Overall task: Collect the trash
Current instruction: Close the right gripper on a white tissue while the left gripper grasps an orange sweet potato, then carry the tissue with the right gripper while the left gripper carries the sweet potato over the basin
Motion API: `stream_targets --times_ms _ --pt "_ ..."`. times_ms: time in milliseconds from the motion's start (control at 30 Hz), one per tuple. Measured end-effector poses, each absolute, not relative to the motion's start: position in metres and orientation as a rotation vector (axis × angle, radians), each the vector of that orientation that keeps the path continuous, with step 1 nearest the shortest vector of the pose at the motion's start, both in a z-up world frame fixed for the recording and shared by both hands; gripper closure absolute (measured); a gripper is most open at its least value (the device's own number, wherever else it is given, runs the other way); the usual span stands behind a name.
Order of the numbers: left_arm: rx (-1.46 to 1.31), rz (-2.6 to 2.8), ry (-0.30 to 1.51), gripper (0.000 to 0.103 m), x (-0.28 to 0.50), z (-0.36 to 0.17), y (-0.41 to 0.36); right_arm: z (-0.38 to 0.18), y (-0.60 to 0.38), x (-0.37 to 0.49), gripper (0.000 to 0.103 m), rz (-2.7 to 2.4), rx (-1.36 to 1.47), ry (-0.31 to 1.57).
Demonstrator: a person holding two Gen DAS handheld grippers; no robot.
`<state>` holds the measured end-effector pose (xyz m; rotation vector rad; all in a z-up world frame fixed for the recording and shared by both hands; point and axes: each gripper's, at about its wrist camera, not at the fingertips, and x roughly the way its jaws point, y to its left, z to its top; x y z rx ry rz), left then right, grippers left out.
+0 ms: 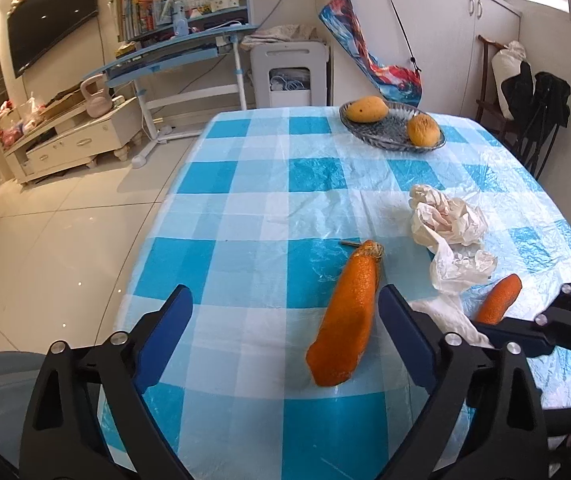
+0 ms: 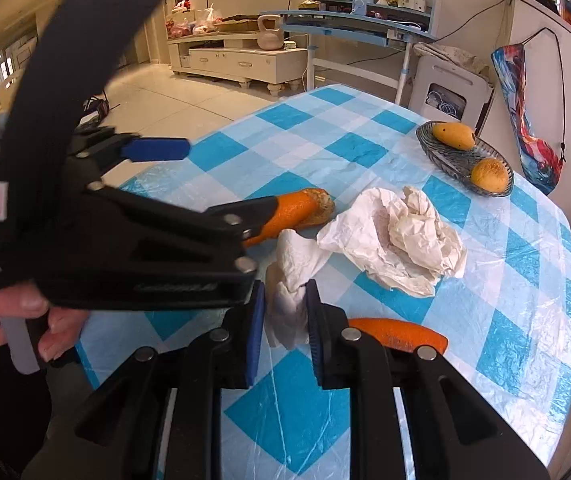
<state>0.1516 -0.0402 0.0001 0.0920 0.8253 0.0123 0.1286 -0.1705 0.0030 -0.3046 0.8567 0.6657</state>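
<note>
Now | left gripper [image 1: 285, 334] jaws wide apart, long orange peel strip [image 1: 347, 318] between them, lower centre | right gripper [image 2: 285, 330] clamped on crumpled white tissue [image 2: 291, 300], lower centre | checked blue tablecloth [image 1: 269, 176].

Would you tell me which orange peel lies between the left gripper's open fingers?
The long orange peel with the dried stem end; the smaller peel lies beyond the tissue.

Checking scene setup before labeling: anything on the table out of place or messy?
Yes: loose trash on the checkered tablecloth. A long orange peel lies between the left tool's open fingers, a smaller peel sits right, crumpled paper behind. The right tool pinches a tissue. The fruit bowl looks tidy.
</note>
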Motion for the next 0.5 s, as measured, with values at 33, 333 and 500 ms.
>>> stream_targets --times_ms 33,333,500 --pt "0.114 0.01 0.852 0.022 0.157 -0.003 -0.045 0.004 -0.171 0.126 0.082 0.665 -0.314 0.858" --pt "0.032 -0.122 0.877 0.083 0.13 -0.006 -0.046 0.002 -0.195 0.098 0.082 0.657 -0.15 0.92" --pt "-0.105 -0.141 0.819 0.083 0.082 0.003 -0.018 0.002 -0.207 0.084 0.082 0.668 -0.023 0.925"
